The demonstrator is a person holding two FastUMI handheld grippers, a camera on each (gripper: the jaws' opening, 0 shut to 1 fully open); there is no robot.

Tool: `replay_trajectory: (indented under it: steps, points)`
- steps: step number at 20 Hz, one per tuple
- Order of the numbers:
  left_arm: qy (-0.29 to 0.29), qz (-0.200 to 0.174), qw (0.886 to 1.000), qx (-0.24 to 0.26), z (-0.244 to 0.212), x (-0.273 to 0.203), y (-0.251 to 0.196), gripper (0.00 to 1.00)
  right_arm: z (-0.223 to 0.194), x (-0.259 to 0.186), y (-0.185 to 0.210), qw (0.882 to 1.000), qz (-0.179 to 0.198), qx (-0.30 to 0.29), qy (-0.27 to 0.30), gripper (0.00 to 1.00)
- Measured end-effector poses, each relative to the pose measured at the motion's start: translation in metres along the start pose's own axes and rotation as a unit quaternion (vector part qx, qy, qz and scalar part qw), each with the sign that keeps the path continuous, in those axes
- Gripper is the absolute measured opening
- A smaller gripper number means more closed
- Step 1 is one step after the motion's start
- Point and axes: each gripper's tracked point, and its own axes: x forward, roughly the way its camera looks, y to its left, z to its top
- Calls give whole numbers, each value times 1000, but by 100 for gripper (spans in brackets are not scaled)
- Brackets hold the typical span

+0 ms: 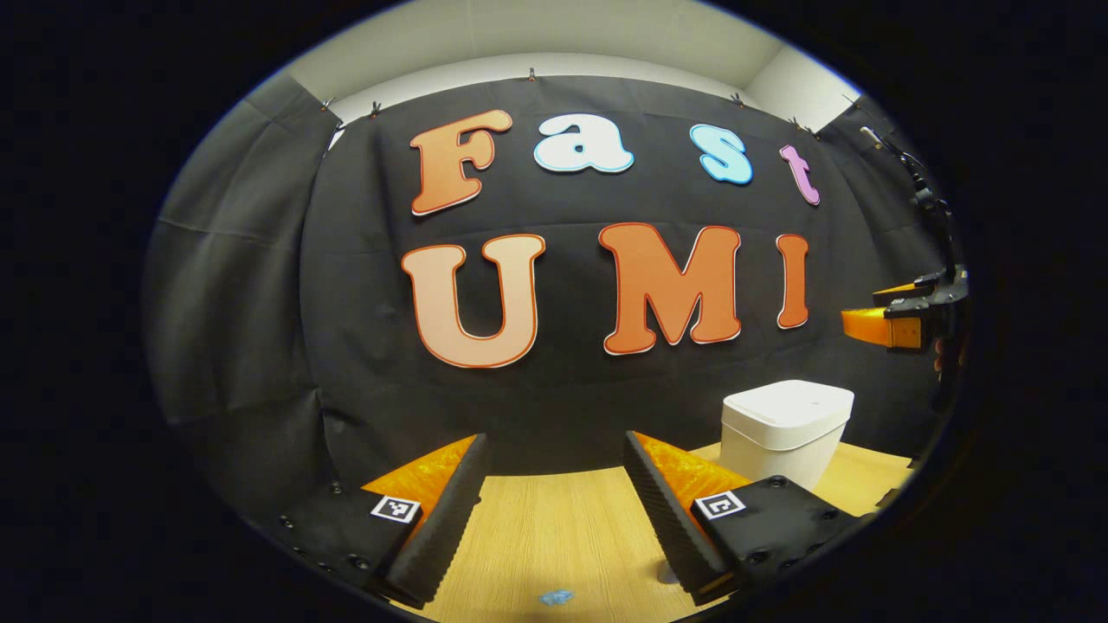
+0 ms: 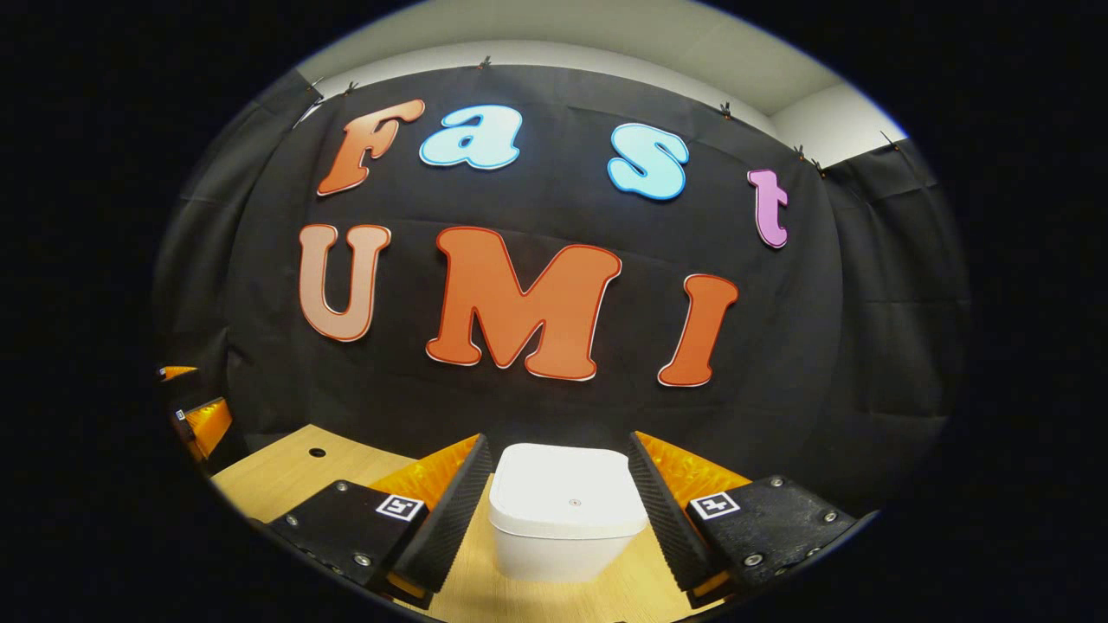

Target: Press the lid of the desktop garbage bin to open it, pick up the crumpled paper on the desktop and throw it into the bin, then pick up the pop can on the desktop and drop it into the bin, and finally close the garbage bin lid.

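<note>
Between the spread fingers of my right gripper, in the right gripper view, I see the white plastic garbage bin on the light wooden desk, not touched and its lid shut. So I judge that no step is done: pressing the lid, the paper, the can and the closing all remain. My left gripper has its fingers spread too, over bare desk. The left gripper view has the bin towards the desk's right edge and a small blue scrap near the front edge.

Left claw cut off at edge
</note>
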Motion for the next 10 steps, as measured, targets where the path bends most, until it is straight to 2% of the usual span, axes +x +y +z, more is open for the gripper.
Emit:
replay_trajectory:
  steps: [4,5,10]
  points:
    - [17,16,1000,1,-14,-5,11,96,-5,21,-4,1000,-5,0,29,94]
    - [22,19,1000,0,-17,-6,13,99,-8,28,-5,999,-3,0,39,91]
    - [47,34,998,6,-39,-10,20,99,-28,54,0,994,8,-8,105,82]
